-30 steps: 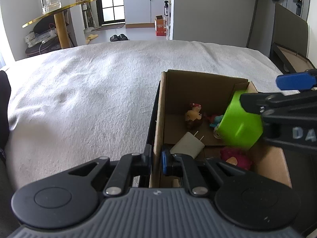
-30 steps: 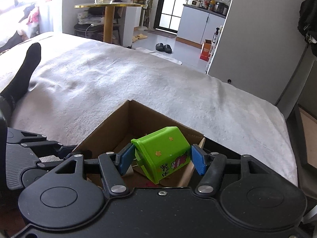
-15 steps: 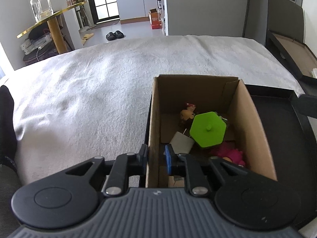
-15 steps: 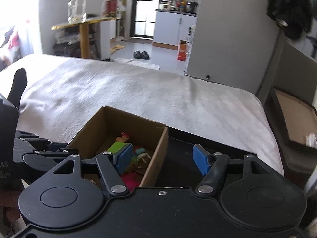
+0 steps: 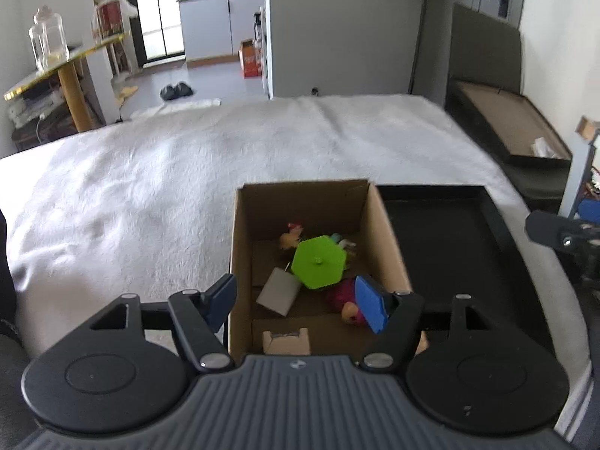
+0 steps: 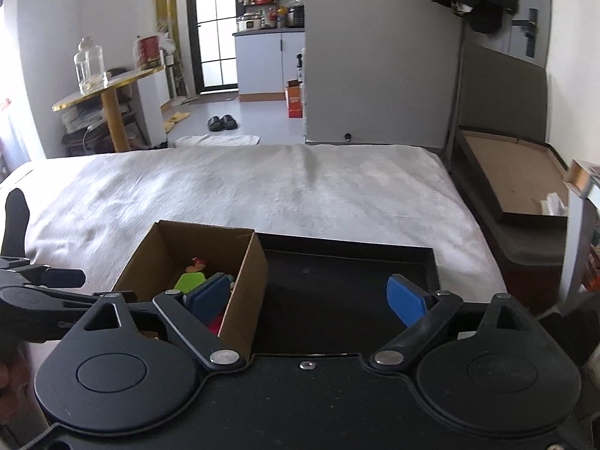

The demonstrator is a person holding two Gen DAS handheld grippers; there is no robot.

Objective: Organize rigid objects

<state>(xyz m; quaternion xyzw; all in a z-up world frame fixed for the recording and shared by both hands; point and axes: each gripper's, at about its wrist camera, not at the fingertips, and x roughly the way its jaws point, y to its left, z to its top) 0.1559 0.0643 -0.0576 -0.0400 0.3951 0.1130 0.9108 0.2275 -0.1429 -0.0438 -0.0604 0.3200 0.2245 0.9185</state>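
White bedding fills the frame behind a cardboard box [image 5: 386, 240] at lower centre, where a green toy house [image 5: 318, 261], hard, light plastic best pinched across its flat walls, lies among toys, while left gripper [image 5: 296, 305] and right gripper [image 6: 305, 300] are both opening, empty.

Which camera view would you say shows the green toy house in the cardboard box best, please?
The left wrist view: it looks down into the cardboard box, so the green toy house shows nearly whole among the other toys. In the right wrist view only a green sliver peeks out behind a blue finger pad.
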